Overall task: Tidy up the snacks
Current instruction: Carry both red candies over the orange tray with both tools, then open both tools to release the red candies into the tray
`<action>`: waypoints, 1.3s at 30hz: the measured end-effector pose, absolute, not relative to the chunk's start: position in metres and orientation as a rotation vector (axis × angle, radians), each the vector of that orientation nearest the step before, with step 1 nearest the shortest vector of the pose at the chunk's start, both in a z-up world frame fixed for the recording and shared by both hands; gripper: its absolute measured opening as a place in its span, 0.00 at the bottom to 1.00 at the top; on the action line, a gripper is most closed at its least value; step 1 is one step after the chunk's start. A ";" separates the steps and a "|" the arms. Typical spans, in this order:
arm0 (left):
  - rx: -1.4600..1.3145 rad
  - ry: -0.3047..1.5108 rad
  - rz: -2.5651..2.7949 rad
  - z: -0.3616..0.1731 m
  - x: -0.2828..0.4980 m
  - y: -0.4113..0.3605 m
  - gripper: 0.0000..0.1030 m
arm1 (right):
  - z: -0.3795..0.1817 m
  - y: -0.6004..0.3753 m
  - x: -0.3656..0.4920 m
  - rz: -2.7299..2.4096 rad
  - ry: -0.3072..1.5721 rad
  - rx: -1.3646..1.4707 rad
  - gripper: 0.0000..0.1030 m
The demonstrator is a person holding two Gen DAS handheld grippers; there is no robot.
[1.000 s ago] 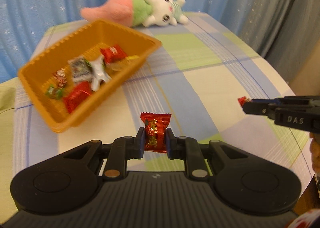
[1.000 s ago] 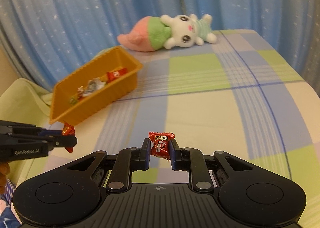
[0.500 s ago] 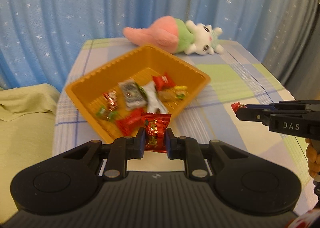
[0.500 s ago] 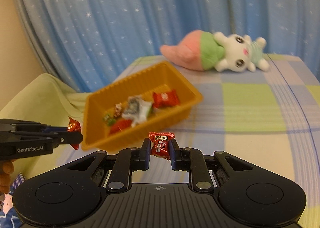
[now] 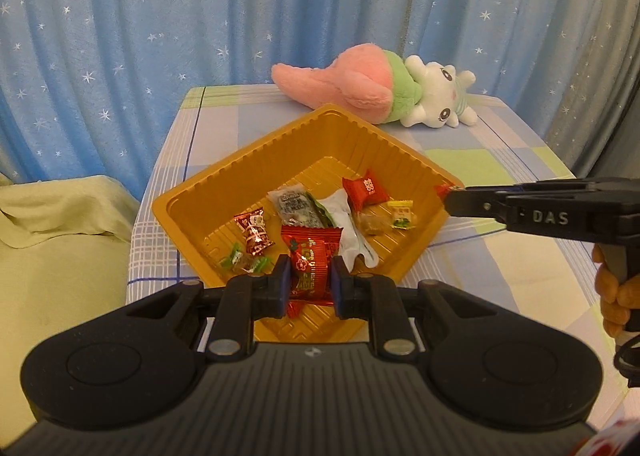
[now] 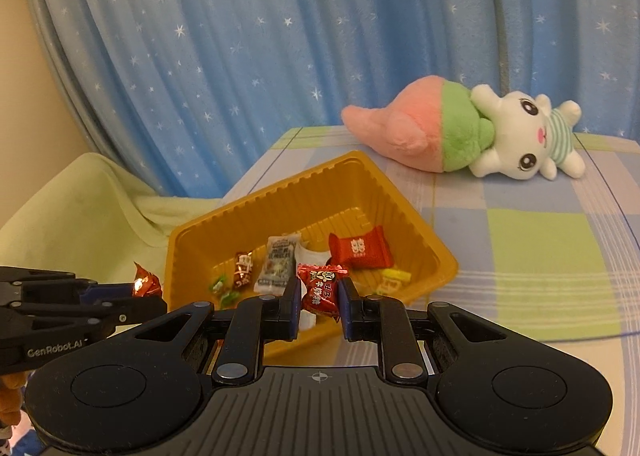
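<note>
Candies are clamped in both tongs: a red-wrapped candy in the left tongs above the orange tray on the tabletop, a second red candy in the right tongs at its near rim, presumably for dropping among the snacks gathered inside.

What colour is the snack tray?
Orange-yellow tray with ribbed walls; clearest in the left wrist view.

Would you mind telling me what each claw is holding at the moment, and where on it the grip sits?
The left claw pinches a red-wrapped candy across its lower body. The right claw pinches a smaller red candy across its middle.
</note>
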State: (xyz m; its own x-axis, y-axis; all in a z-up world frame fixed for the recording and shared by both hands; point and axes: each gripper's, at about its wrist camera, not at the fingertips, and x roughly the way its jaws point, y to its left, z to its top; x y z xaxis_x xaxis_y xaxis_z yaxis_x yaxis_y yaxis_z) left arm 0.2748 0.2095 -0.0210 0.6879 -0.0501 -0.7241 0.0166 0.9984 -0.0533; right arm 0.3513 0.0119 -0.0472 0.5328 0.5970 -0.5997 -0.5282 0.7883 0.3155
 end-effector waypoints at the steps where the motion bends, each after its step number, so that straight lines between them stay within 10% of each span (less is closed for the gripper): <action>1: -0.045 0.814 -0.037 -0.022 0.277 0.210 0.18 | -0.048 0.015 0.355 0.673 0.755 0.097 0.20; 30: -0.068 0.849 -0.048 -0.041 0.299 0.226 0.18 | -0.076 0.054 0.388 0.641 0.841 0.047 0.21; 34: -0.070 0.852 -0.055 -0.043 0.298 0.226 0.18 | -0.074 0.051 0.389 0.623 0.833 0.067 0.46; 39: -0.070 0.856 -0.064 -0.045 0.297 0.225 0.18 | -0.068 0.047 0.387 0.608 0.814 0.083 0.50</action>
State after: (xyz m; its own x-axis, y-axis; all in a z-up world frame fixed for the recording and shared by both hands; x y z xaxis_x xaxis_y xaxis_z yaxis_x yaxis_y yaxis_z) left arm 0.2966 0.2253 -0.0447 0.6536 -0.0841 -0.7521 0.0281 0.9958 -0.0869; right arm 0.3869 0.0474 -0.0678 0.5271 0.5388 -0.6572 -0.4772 0.8275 0.2958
